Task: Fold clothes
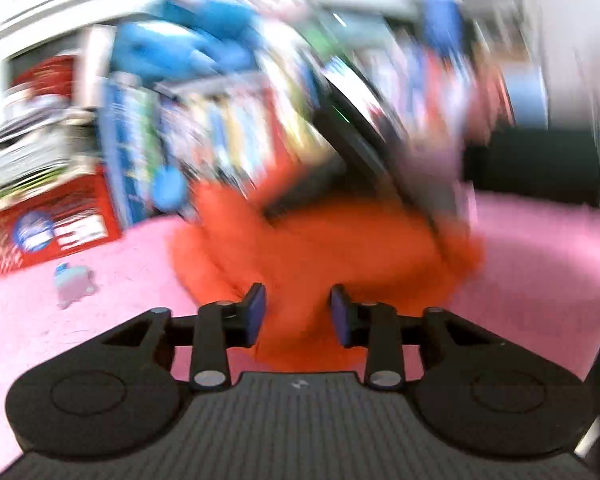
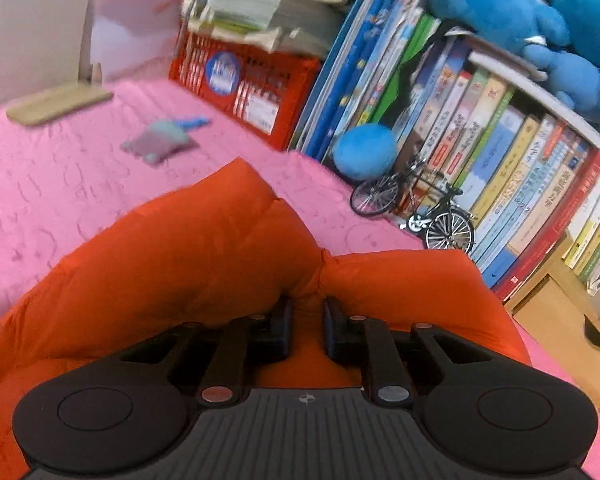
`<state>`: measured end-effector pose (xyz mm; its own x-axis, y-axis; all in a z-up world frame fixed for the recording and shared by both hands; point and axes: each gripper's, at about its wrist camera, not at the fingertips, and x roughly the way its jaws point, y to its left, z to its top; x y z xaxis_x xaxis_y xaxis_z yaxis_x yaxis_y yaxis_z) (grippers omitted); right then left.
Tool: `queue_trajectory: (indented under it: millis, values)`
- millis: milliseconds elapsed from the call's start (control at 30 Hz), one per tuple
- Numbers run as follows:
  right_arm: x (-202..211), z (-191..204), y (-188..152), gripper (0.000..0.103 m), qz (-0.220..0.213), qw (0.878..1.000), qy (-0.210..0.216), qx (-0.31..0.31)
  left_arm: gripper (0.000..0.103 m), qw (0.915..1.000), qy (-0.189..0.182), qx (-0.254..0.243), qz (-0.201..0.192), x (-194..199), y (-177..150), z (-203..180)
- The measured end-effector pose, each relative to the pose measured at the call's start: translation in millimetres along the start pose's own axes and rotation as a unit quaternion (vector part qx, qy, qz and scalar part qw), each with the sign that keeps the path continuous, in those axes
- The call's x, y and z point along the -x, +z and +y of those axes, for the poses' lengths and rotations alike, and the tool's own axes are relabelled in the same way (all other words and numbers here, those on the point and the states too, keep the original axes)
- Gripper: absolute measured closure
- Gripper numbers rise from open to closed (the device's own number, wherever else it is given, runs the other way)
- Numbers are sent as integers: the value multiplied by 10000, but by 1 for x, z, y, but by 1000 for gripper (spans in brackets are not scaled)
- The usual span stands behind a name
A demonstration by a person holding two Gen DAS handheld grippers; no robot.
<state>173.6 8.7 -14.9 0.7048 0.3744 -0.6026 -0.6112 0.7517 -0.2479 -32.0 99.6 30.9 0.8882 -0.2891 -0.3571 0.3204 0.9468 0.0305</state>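
place: home, child's room | signs: picture books [image 2: 476, 148], blue plush toy [image 2: 520, 12], pink bedspread [image 2: 60, 184]

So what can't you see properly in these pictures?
- Left wrist view: the shelf is smeared by motion blur; no titles readable.
- Left view: whether the left gripper pinches the orange garment is unclear; cloth lies between its parted pads.
- Right wrist view: the right gripper covers the garment's pinched fold.
- Right view: the blue plush is cut off by the top edge.
- Both views: the small toy is too blurred to identify.
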Motion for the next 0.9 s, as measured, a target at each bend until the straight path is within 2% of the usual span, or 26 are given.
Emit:
queue_trajectory:
  millis: [67, 100, 167, 233, 300, 367, 433, 533, 633, 700, 767, 833, 900]
  values:
    - [10, -16, -4, 78, -277, 9984, 260, -428, 69, 9965, 249, 530, -599, 18, 30, 15]
    - [15, -25, -6, 76, -395, 9956, 425, -732, 67, 9955, 451, 404, -726, 9, 42, 11]
    - [25, -44, -10, 59, -622, 9858, 760, -1359, 67, 9916, 845, 158, -964, -10, 65, 2]
    - [37, -58, -13, 45, -837, 9744, 966, -1850, 65, 9920, 1007, 52, -759, -55, 74, -9]
    - [57, -72, -23, 30, -1141, 9614, 1015, -2287, 65, 9912, 1285, 18, -327, -102, 70, -14]
    - [82, -89, -42, 2, -1448, 9443, 1022, -2771, 65, 9881, 1540, -54, -36, -133, 59, -20]
    - [106, -110, -71, 0, -1520, 9230, 1182, -3331, 64, 9839, 1776, -159, 129, -150, 43, -24]
    - [114, -136, -112, 0, -1107, 8996, 1500, -3950, 66, 9776, 2051, -378, 284, -169, 23, -32]
    - [101, -147, -136, 0, -651, 8807, 1699, -4373, 68, 9772, 2047, -445, 335, -169, 13, -35]
    - [82, -148, -138, 0, -499, 8673, 1969, -4545, 68, 9774, 2026, -475, 370, -174, 13, -34]
    - [65, -147, -133, 0, -459, 8589, 2129, -4634, 68, 9779, 2009, -441, 385, -177, 9, -34]
    - [43, -148, -122, 3, -302, 8630, 1823, -4703, 68, 9781, 2007, -366, 411, -180, 8, -32]
    - [29, -153, -112, 9, -273, 8590, 1623, -4848, 68, 9797, 1930, -249, 483, -181, 8, -28]
